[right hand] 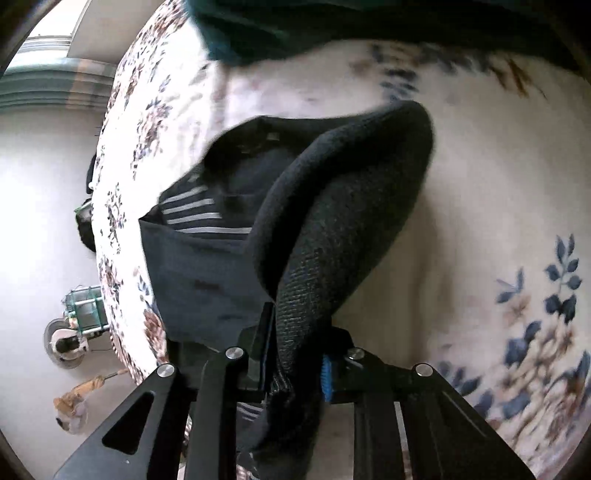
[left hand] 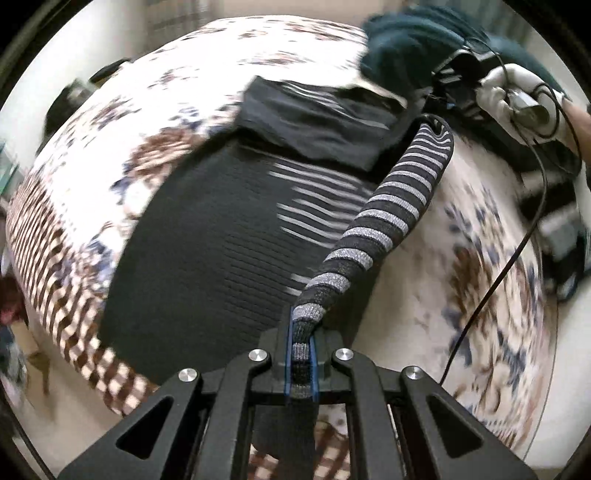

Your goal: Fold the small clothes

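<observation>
A black sock with grey stripes (left hand: 391, 206) stretches in the air between both grippers. My left gripper (left hand: 301, 354) is shut on its grey cuff end. My right gripper (right hand: 295, 354) is shut on the sock's black toe end (right hand: 343, 221), which bulges up in front of its camera. The right gripper also shows in the left wrist view (left hand: 458, 74), held by a white-gloved hand. Below the sock lies a large black garment with grey stripes (left hand: 221, 236) on the floral bedspread (left hand: 110, 147). The same garment shows in the right wrist view (right hand: 207, 236).
A dark teal knitted garment (left hand: 399, 44) lies at the far side of the bed, also in the right wrist view (right hand: 258, 33). A black cable (left hand: 517, 243) trails across the bedspread. Floor with small objects (right hand: 81, 314) lies beyond the bed's left edge.
</observation>
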